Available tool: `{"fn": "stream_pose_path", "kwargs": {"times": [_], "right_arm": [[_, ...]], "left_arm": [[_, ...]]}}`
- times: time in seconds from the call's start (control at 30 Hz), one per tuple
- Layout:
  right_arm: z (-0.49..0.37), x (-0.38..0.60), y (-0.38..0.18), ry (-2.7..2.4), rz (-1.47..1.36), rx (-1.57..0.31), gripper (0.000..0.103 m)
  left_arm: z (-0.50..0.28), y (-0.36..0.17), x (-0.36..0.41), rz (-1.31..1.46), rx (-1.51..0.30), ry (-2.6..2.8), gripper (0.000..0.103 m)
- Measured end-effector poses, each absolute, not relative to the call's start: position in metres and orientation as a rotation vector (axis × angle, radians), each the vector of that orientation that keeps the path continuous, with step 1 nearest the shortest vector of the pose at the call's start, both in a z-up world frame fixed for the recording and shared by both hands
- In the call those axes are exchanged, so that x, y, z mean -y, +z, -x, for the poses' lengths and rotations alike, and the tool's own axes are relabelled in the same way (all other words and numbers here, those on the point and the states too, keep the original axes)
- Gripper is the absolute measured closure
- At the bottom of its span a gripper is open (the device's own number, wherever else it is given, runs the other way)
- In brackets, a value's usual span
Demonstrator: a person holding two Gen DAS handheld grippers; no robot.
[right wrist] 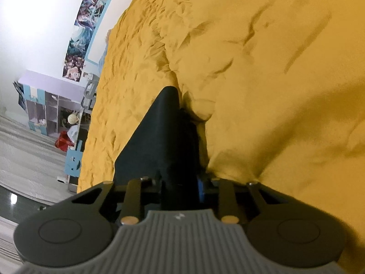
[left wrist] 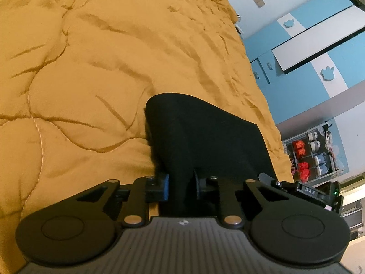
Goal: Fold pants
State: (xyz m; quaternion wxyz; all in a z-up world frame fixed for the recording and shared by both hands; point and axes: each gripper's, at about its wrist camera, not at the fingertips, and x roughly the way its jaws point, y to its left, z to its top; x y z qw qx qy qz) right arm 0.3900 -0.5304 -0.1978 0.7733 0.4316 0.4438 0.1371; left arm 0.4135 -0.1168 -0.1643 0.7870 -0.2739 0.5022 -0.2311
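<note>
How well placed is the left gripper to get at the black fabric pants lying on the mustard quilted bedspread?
Yes, apparently: the left gripper already has black fabric pants bunched between its fingers, seemingly pinched. Nothing lies between them on the mustard quilted bedspread. The right gripper grips the same cloth elsewhere.

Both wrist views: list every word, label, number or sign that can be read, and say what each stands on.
"DAS": white letters on a black device at the right edge of the left wrist view.
Small white emblem on the left gripper's grey body: a mark, no letters.
Small white emblem on the right gripper's grey body: blurred, unreadable.
Posters on the wall: pictures only, no legible text.
</note>
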Motion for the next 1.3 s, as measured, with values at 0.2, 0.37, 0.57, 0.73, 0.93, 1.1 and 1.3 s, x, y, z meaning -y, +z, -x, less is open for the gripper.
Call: {"fn": "stream_pose_path", "kwargs": {"times": [0.2, 0.37, 0.57, 0.73, 0.93, 1.1, 1.3], "right_arm": [[-0.389, 0.519, -0.169, 0.268, -0.841, -0.952, 0.085], [-0.376, 0.504, -0.125, 0.272, -0.761, -0.911, 0.087], [-0.345, 0.478, -0.070, 0.335, -0.702, -0.864, 0.088], [-0.314, 0.444, -0.044, 0.415, -0.707, -0.838, 0.088], [-0.276, 0.387, -0.042, 0.515, -0.755, -0.831, 0.088], [-0.244, 0.354, -0.068, 0.550, -0.859, -0.855, 0.088], [-0.228, 0.332, -0.114, 0.478, -0.854, -0.927, 0.088]], "left_arm": [[-0.409, -0.148, 0.119, 0.560, -1.064, -0.495, 0.085], [-0.394, -0.116, 0.118, 0.521, -1.013, -0.509, 0.085], [-0.362, -0.065, 0.101, 0.442, -0.939, -0.512, 0.085], [-0.322, -0.022, 0.065, 0.398, -0.880, -0.500, 0.085], [-0.277, 0.010, 0.015, 0.313, -0.880, -0.448, 0.085], [-0.256, 0.005, -0.013, 0.289, -0.890, -0.417, 0.085], [-0.264, -0.059, -0.022, 0.331, -0.985, -0.393, 0.085]]}}
